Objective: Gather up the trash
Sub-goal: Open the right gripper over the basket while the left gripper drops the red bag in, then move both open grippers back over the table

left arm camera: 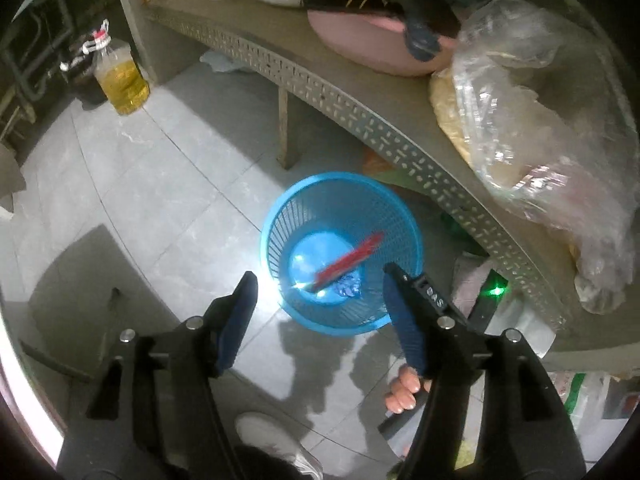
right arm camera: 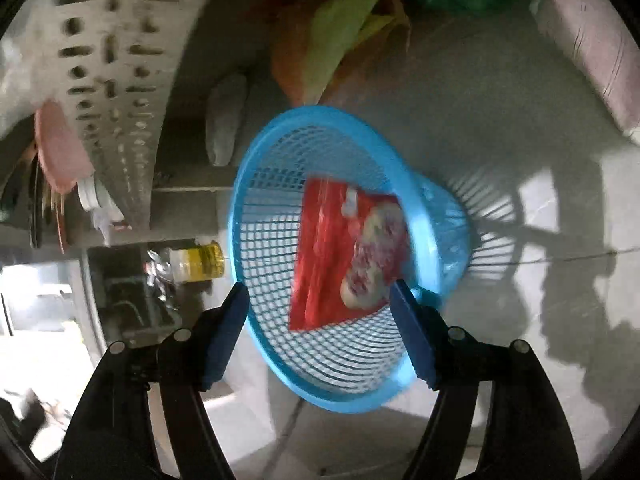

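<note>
A blue mesh waste basket stands on the tiled floor beside a grey table. A red snack wrapper lies tilted inside it, above a small blue wrapper. My left gripper is open and empty, above the basket's near rim. In the right wrist view the same basket fills the middle, and the red wrapper is inside it, printed with pale round snacks. My right gripper is open and empty, close to the basket's mouth.
A grey perforated table carries a clear plastic bag and a pink basin. A bottle of yellow oil stands on the floor at the far left. Bags lie under the table. My shoe is below.
</note>
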Available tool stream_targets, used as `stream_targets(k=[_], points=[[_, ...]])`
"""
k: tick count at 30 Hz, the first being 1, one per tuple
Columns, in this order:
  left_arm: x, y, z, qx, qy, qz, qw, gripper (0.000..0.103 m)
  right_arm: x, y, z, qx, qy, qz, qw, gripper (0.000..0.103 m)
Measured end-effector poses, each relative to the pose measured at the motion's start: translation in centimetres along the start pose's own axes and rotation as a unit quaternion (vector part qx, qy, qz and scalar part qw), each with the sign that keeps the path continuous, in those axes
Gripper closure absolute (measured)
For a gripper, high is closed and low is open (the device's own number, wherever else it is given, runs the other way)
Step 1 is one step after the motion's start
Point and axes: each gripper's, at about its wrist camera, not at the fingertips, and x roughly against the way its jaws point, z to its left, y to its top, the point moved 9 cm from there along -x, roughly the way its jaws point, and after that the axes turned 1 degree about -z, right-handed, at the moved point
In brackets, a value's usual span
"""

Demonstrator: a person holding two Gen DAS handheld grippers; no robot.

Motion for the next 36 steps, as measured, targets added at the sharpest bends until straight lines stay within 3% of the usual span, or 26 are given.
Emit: stream_targets(k=[5, 12, 18, 21, 23, 27, 30, 33, 36], points=[[3.7, -0.4, 0.0, -0.01, -0.003, -0.037, 0.9993, 0.036, 2.8, -1.4, 0.1, 0.037, -0.01, -0.015, 0.999, 0.032], [11.2, -3.1, 0.4, -0.018, -0.026, -0.112, 0.9932, 0.029, 9.2, -5.9, 1.0, 0.137, -0.027, -0.027, 0.99, 0.032], [16.3, -8.4, 2.3, -0.002, -0.015, -0.127, 0.9917, 0.027, 15.9, -11.5, 2.7, 0.261, -0.042, -0.021, 0.964, 0.032], [18.3, -11.6, 2.8, 0.004, -0.022, -0.125, 0.9919, 0.021, 19.4, -13.8, 3.8, 0.34, -0.062, -0.03, 0.938, 0.026], [19.8, -13.9, 2.8, 0.014, -0.047, -0.126, 0.9908, 0.02, 21.1, -15.1, 4.6, 0.386, -0.078, -0.04, 0.918, 0.021], [21.6, -17.7, 3.2, 0.045, -0.082, -0.122, 0.9882, 0.017, 23.6, -17.3, 5.1, 0.479, -0.134, -0.054, 0.866, 0.016], [23.6, -20.5, 3.2, 0.066, -0.127, -0.135, 0.9804, 0.016, 25.0, -17.9, 5.3, 0.505, -0.152, -0.064, 0.847, 0.008], [25.5, -22.1, 3.7, 0.075, -0.131, -0.168, 0.9741, 0.013, 26.4, -18.7, 6.0, 0.537, -0.163, -0.079, 0.824, 0.007], [28.2, -23.6, 5.4, 0.082, -0.096, -0.223, 0.9667, 0.013, 28.0, -19.5, 7.9, 0.563, -0.17, -0.11, 0.801, 0.007]])
